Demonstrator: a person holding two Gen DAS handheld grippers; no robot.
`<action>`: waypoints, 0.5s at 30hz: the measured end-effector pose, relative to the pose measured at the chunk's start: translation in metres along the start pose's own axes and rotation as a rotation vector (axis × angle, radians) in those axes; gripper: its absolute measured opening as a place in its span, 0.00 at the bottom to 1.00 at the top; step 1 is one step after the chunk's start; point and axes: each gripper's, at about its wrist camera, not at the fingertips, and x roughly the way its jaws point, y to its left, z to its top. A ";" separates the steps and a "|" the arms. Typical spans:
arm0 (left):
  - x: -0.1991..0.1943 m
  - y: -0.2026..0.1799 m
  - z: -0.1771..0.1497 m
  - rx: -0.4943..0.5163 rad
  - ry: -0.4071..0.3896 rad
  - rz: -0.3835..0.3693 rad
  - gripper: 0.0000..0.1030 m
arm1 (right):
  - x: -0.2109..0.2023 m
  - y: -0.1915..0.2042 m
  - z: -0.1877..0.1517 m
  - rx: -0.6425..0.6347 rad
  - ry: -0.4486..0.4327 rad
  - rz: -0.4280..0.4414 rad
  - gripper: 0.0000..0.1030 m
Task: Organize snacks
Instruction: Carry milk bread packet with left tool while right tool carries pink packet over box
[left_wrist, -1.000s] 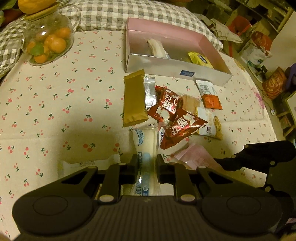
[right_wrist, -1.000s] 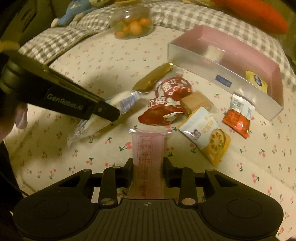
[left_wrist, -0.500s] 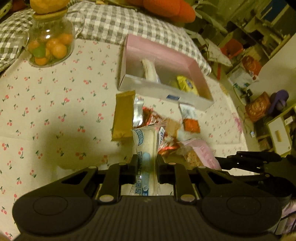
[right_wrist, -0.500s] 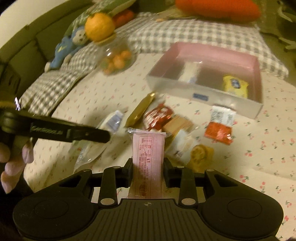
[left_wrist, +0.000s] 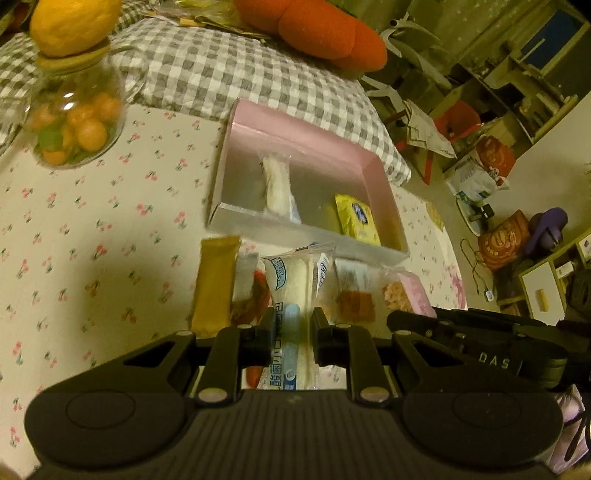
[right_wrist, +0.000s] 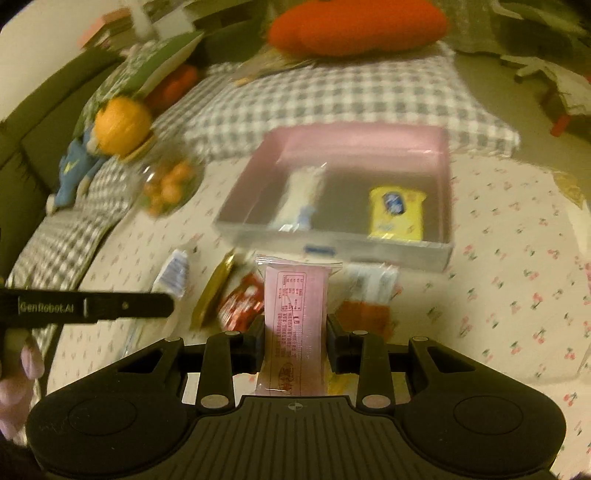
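Left gripper (left_wrist: 293, 330): fingers clenched on a white-and-blue snack packet (left_wrist: 295, 284), held lengthwise, its top end clear of the pile.
Right gripper (right_wrist: 295, 332): fingers clenched on a pink snack packet (right_wrist: 295, 314), upright between the pads, printed side to the camera.
Pink box (right_wrist: 447, 177): sits toward the far edge of the cherry-print tabletop (left_wrist: 92, 221), just before the checked cushion. It already holds a white packet (right_wrist: 301, 192) on its left and a yellow packet (right_wrist: 397, 212) on its right.
Loose snacks: a gold bar (left_wrist: 216, 286), a red packet (right_wrist: 243, 299) and an orange-and-white sachet (right_wrist: 365, 295) lie against the box's near wall.
Glass jar (left_wrist: 74, 122): stands at the far left corner, an orange fruit on its lid, well apart from the box.
Step in hand (judgement): both packets are being carried to the box.
Method advised: clear the near wall before lowering; put the pink packet in the bare middle floor between the two packets inside, and the white-and-blue one beside its like on the left. Release only once each packet is low inside the box.
Risk: the two grippers are near each other; stagger the drops to avoid a knock.
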 end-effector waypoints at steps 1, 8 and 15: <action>0.003 -0.002 0.005 -0.003 -0.001 -0.003 0.16 | 0.000 -0.005 0.005 0.009 -0.009 -0.010 0.31; 0.033 -0.023 0.044 -0.005 -0.018 -0.023 0.16 | 0.008 -0.040 0.045 0.086 -0.061 -0.066 0.31; 0.066 -0.031 0.071 -0.060 -0.022 -0.057 0.16 | 0.026 -0.068 0.078 0.134 -0.110 -0.110 0.31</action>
